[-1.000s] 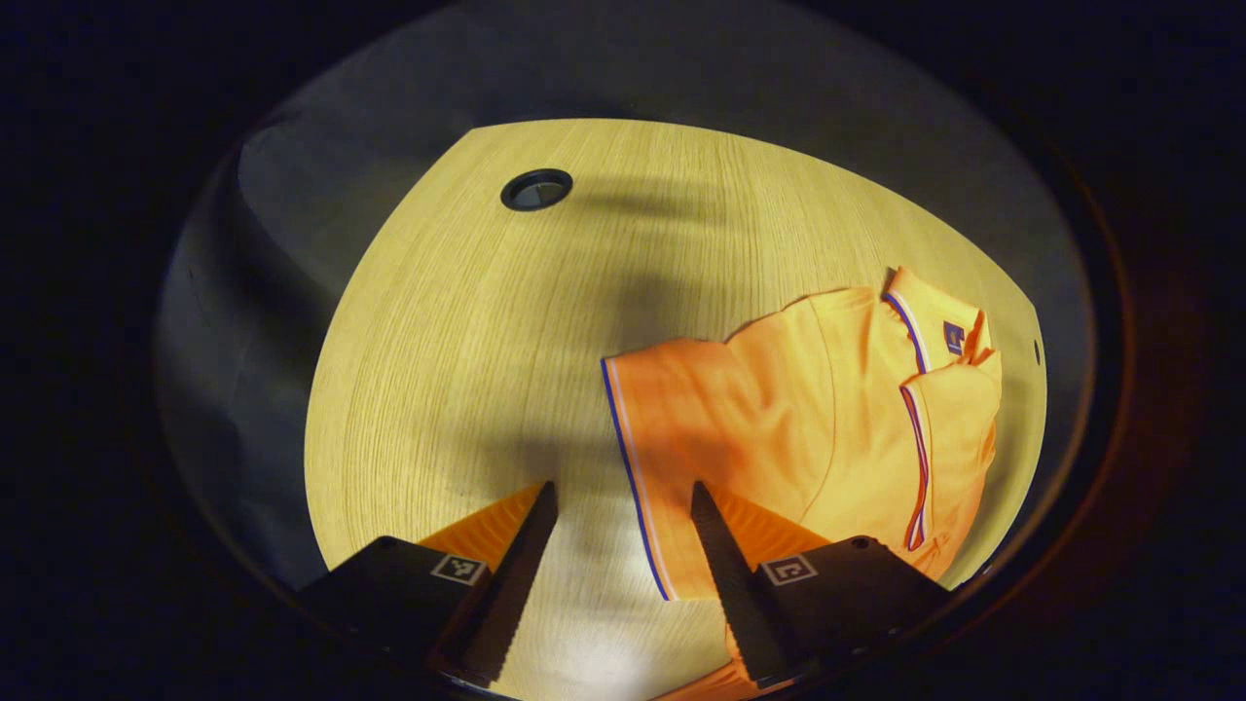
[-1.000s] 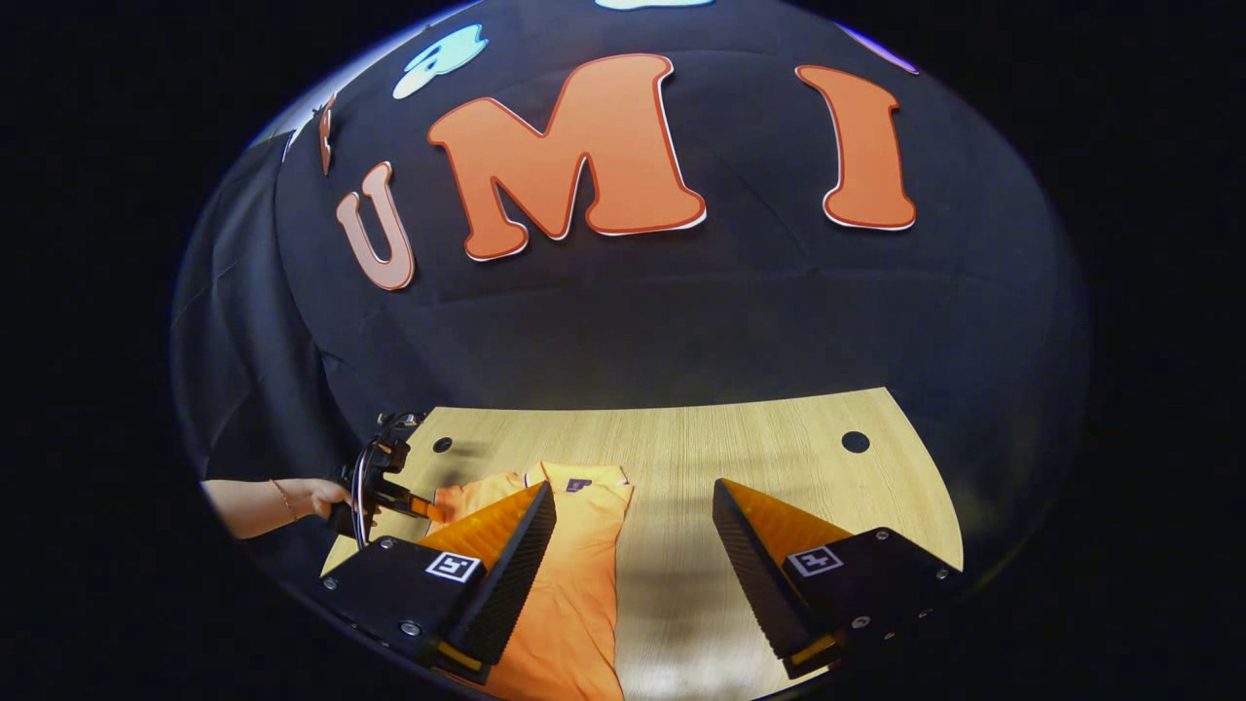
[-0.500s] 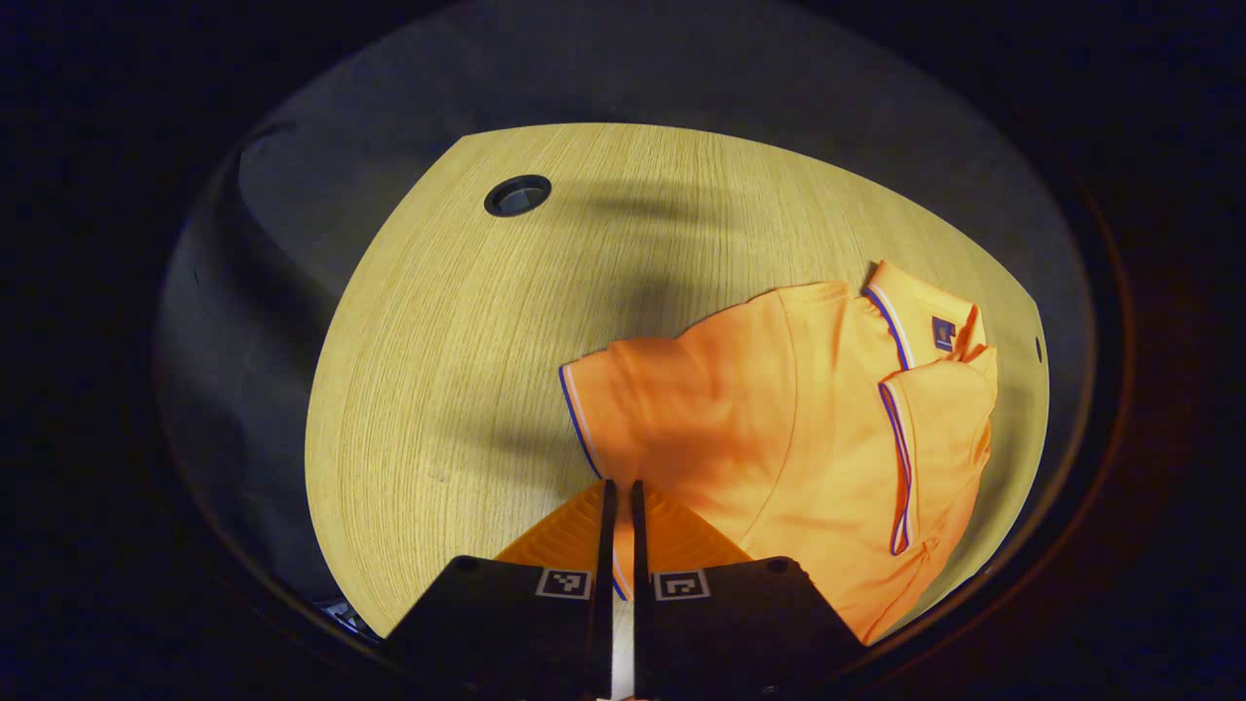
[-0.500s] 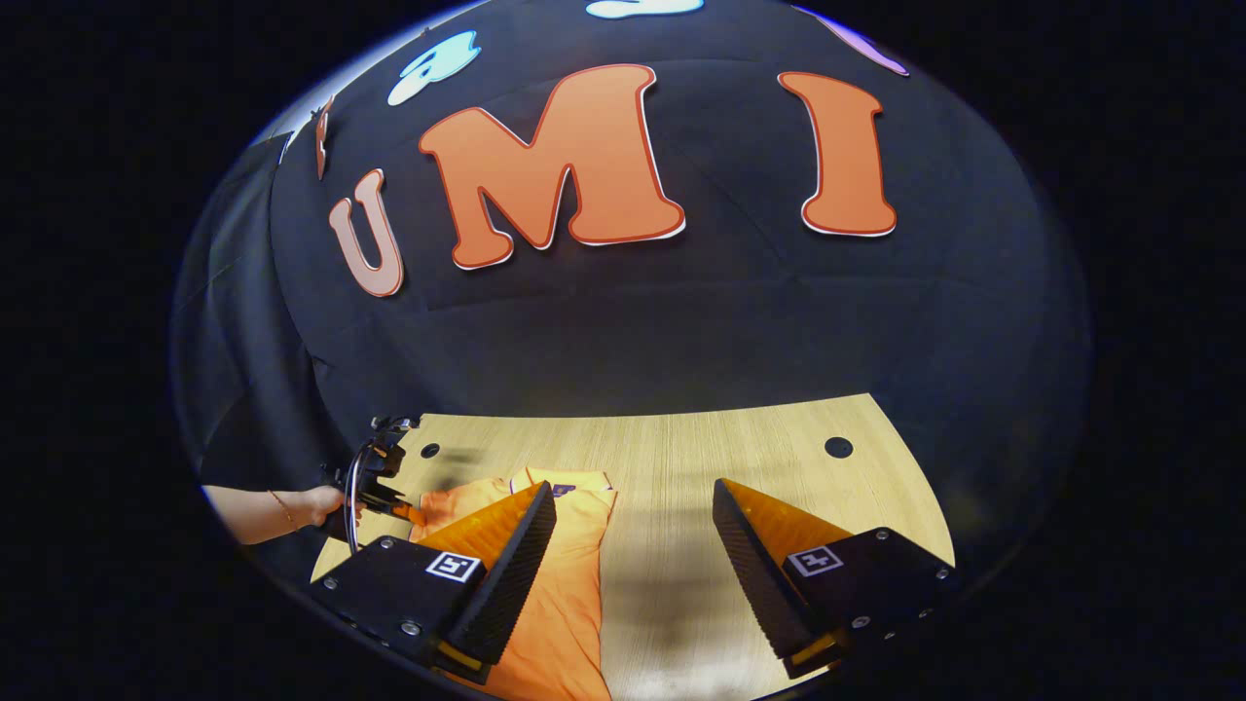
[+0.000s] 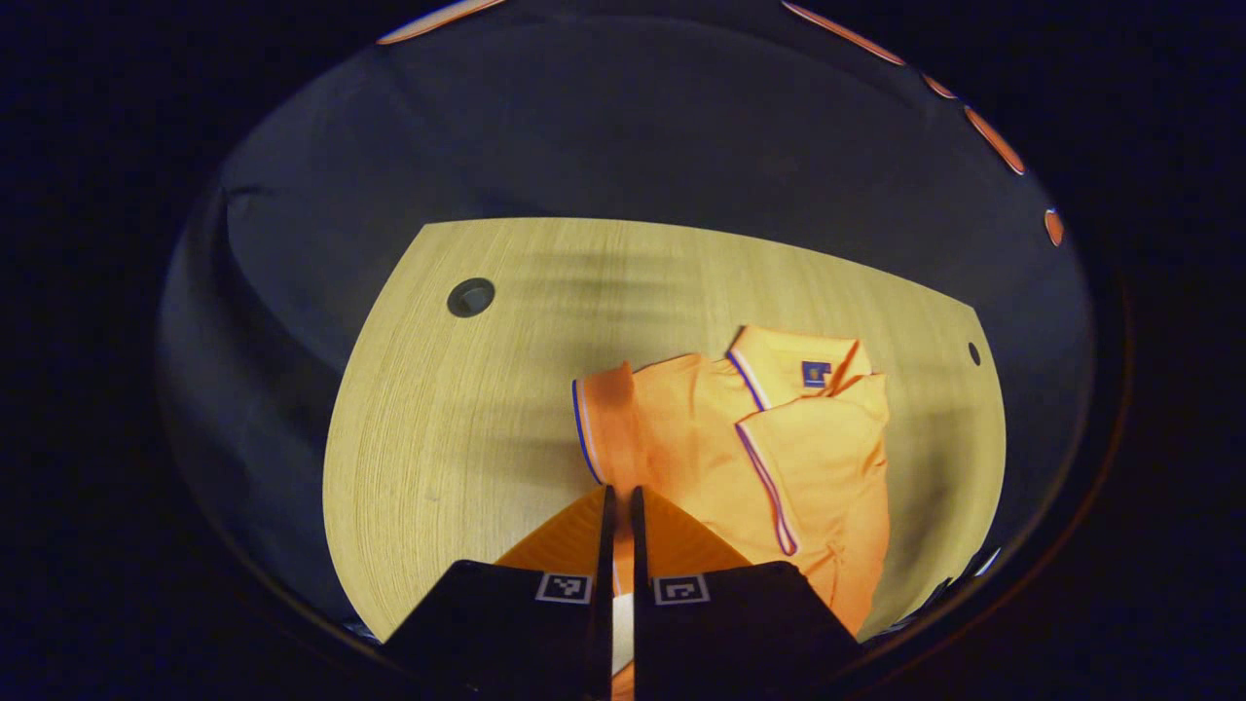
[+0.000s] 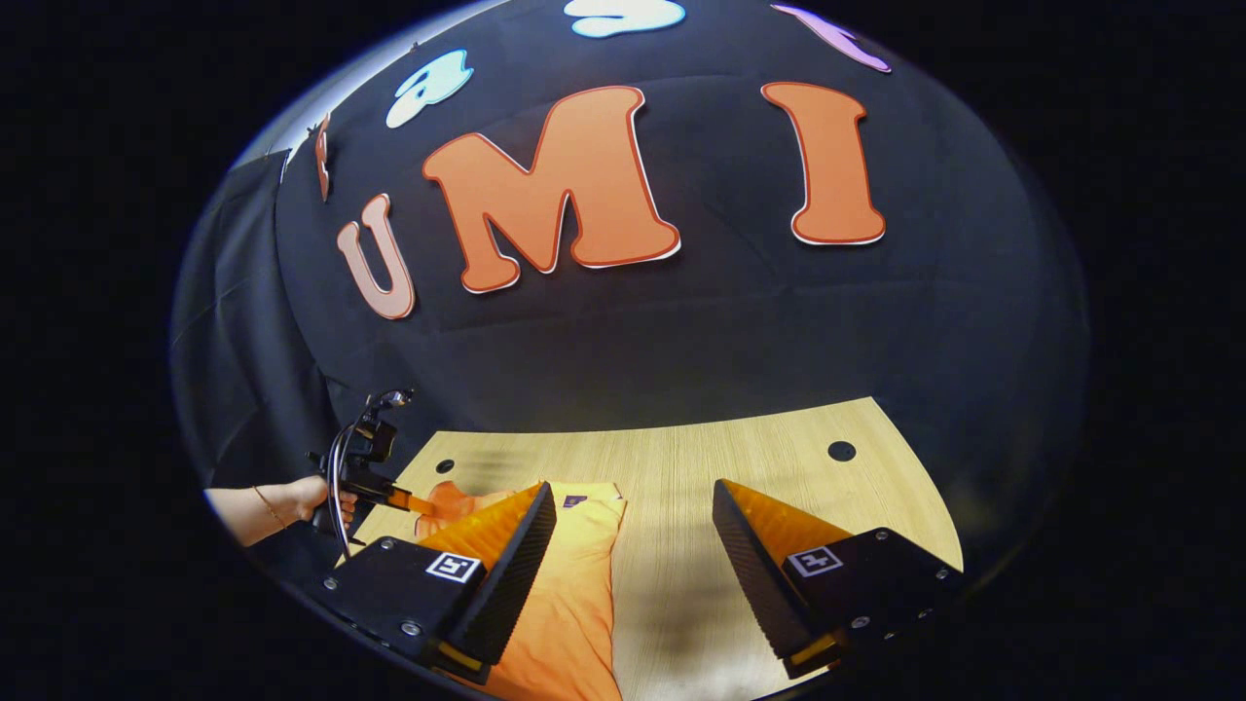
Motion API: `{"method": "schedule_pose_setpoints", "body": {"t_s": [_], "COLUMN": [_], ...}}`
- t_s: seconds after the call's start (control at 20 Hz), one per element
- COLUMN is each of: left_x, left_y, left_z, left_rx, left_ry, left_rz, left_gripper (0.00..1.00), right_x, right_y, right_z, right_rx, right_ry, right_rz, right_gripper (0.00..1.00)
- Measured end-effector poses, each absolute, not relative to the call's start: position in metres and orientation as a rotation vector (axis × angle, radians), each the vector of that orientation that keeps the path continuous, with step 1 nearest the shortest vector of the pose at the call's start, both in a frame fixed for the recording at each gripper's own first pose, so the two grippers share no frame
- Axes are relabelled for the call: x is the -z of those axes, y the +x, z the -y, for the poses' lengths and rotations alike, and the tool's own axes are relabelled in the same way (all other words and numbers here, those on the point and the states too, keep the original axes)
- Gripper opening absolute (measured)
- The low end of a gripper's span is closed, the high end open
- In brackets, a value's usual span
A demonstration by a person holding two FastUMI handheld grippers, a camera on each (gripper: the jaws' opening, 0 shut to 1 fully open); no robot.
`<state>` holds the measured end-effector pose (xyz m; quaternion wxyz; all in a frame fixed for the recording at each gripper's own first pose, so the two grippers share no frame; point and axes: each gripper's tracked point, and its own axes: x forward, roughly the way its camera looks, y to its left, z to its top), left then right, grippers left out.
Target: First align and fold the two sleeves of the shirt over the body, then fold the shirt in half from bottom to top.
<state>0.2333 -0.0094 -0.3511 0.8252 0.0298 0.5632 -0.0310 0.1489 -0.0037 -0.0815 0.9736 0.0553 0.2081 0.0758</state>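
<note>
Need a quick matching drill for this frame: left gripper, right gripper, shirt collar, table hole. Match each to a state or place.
Things:
1. left gripper
2. right gripper
3. shirt collar
4. table hole

States or places:
A. open, above the table
B. far end of the orange shirt
C. shut on the sleeve
D. bare wood, apart from the shirt

Pairs: 1-C, 2-A, 3-B, 4-D

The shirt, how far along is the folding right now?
Done: one sleeve already lies folded over the shirt body. In hand: the left gripper is shut on the other sleeve, lifting it off the table. The right gripper hangs open, holding nothing. Left: lay that sleeve across, then fold bottom to top.
</note>
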Motion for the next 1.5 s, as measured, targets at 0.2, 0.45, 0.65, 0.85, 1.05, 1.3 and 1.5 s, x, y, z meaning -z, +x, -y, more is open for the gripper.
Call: {"method": "schedule_pose_setpoints", "body": {"t_s": [0.2,0.45,0.65,0.85,1.05,1.3,1.5], "left_x": [0.336,0.341,0.356,0.371,0.384,0.38,0.37], "left_y": [0.232,0.226,0.214,0.209,0.207,0.207,0.205], "left_z": [0.066,0.134,0.173,0.199,0.214,0.232,0.223], "left_rx": [0.159,0.256,0.306,0.332,0.333,0.373,0.365], "left_ry": [0.077,0.085,0.072,0.077,0.058,-0.002,0.004], "left_rz": [-1.185,-1.202,-1.245,-1.258,-1.268,-1.259,-1.233], "left_gripper": [0.09,0.09,0.09,0.08,0.09,0.42,0.94], "right_x": [0.073,0.07,0.077,0.086,0.092,0.101,0.105], "right_y": [0.141,0.132,0.126,0.126,0.126,0.126,0.126], "right_z": [0.016,0.033,0.044,0.054,0.058,0.058,0.049], "right_rx": [-0.141,-0.119,-0.103,-0.087,-0.083,-0.081,-0.092], "right_ry": [0.101,0.094,0.096,0.1,0.108,0.114,0.11], "right_rz": [-0.393,-0.384,-0.403,-0.423,-0.443,-0.467,-0.485], "right_gripper": [0.99,0.98,0.99,0.99,0.99,0.99,0.99]}}
